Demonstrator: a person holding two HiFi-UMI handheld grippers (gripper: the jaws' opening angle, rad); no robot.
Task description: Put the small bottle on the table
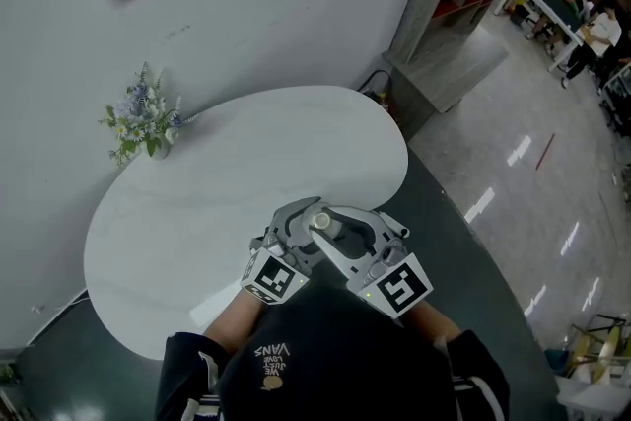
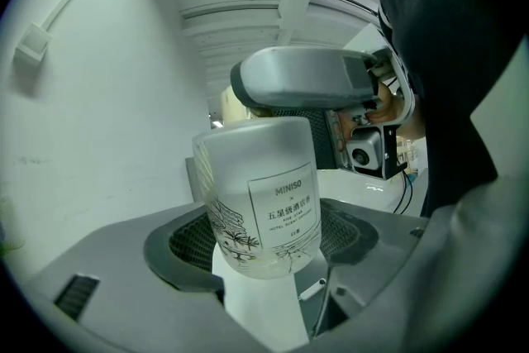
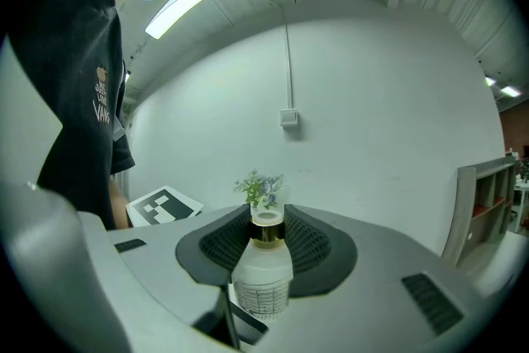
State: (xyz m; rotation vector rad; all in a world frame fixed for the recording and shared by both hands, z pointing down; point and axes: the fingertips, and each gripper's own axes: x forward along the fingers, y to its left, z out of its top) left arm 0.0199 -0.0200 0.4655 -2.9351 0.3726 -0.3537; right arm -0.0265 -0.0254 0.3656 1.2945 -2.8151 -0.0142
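The small frosted bottle (image 1: 321,222) with a gold collar is held in the air over the near edge of the white table (image 1: 227,163), between both grippers. In the left gripper view its labelled body (image 2: 260,194) fills the gap between the black pads of my left gripper (image 2: 264,240). Across the bottle's upper end in that view lies a finger of the right gripper (image 2: 297,78). Seen from the right gripper, the bottle (image 3: 263,277) points neck away, with my right gripper (image 3: 264,240) closed around its shoulders. From the head camera, left gripper (image 1: 301,220) and right gripper (image 1: 342,227) meet at the bottle.
A vase of blue and white flowers (image 1: 145,118) stands at the table's far left edge, against the wall. A grey shelf unit (image 1: 449,25) stands beyond the table to the right. People sit at tables (image 1: 577,10) far off on the shiny floor.
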